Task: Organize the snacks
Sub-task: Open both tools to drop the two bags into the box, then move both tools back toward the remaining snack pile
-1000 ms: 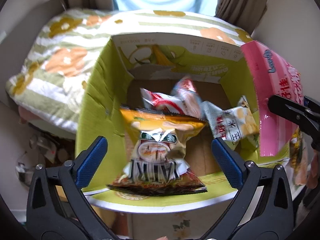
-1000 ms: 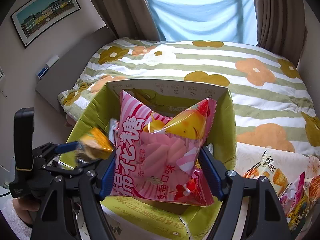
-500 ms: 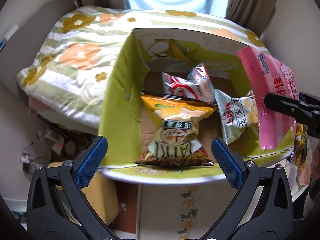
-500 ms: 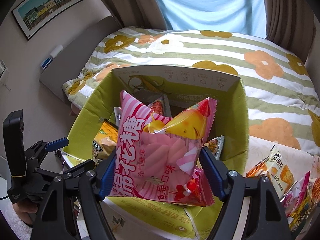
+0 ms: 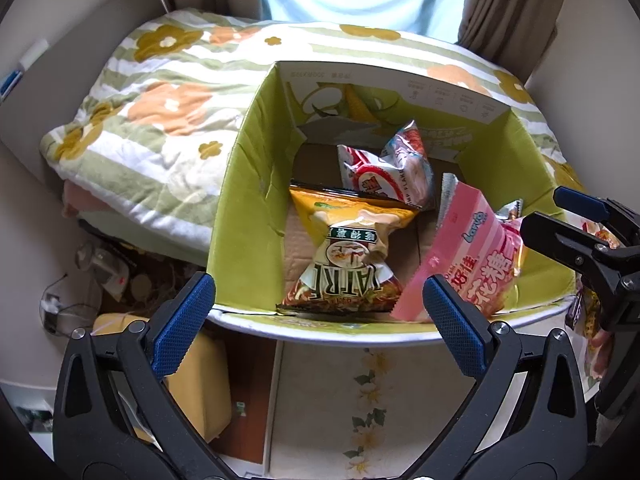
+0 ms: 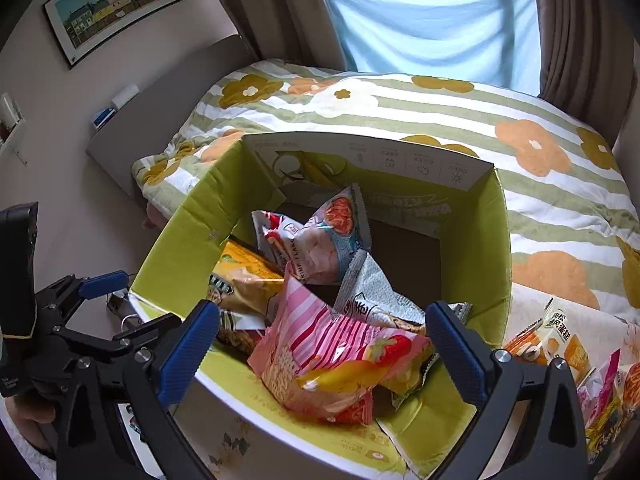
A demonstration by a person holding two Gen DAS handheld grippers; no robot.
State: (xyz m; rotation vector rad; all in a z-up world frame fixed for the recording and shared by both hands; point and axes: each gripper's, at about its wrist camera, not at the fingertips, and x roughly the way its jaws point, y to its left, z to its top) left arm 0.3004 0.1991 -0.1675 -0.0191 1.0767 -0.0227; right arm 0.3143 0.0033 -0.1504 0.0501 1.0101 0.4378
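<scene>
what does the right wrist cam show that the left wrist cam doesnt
Only the right wrist view: a framed picture on the wall, more snack packets lying outside the box, and the silver packet behind the pink one.

Only the left wrist view: a yellow object and cables on the floor beneath the box.

Both: the green box, the pink marshmallow bag lying in it, the yellow packet, the flowered bedspread, and both claws open, the left claw and the right claw.

Snack bags (image 6: 332, 344) crowd the box's (image 6: 476, 248) near side; far-right floor open.
</scene>
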